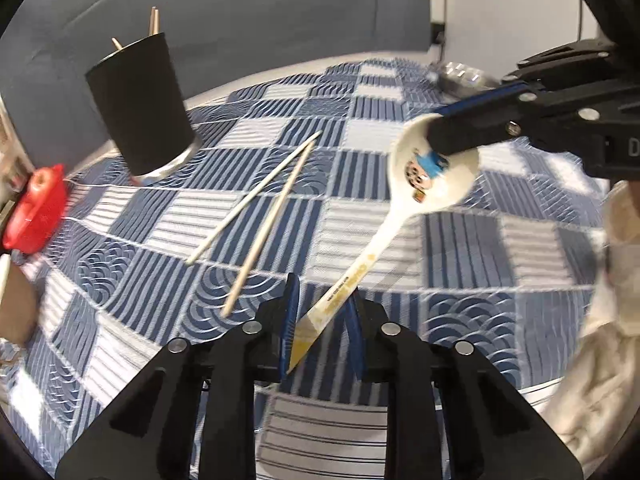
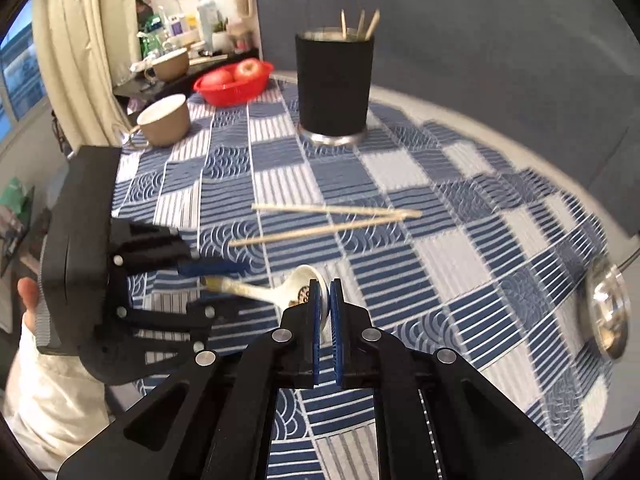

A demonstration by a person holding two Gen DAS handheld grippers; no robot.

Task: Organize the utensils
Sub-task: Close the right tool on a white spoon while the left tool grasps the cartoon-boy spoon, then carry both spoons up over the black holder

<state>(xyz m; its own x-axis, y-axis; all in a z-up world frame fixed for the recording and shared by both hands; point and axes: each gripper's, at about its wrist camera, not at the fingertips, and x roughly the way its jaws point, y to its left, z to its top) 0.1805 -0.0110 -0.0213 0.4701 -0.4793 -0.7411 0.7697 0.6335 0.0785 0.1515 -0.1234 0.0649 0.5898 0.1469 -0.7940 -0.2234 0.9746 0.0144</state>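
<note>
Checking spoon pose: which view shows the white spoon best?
Left wrist view: the white spoon shows whole, bowl to handle, off the checked cloth. The right wrist view shows it foreshortened and blurred, its bowl partly hidden by the right hand-held gripper.

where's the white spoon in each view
Left wrist: the white spoon runs from right of centre down to the bottom middle, bowl upper right, handle end low.
Right wrist: the spoon lies low, just left of centre, handle pointing left.
Shared landmark: the black utensil cup, upper left in the left view, top centre in the right.
</note>
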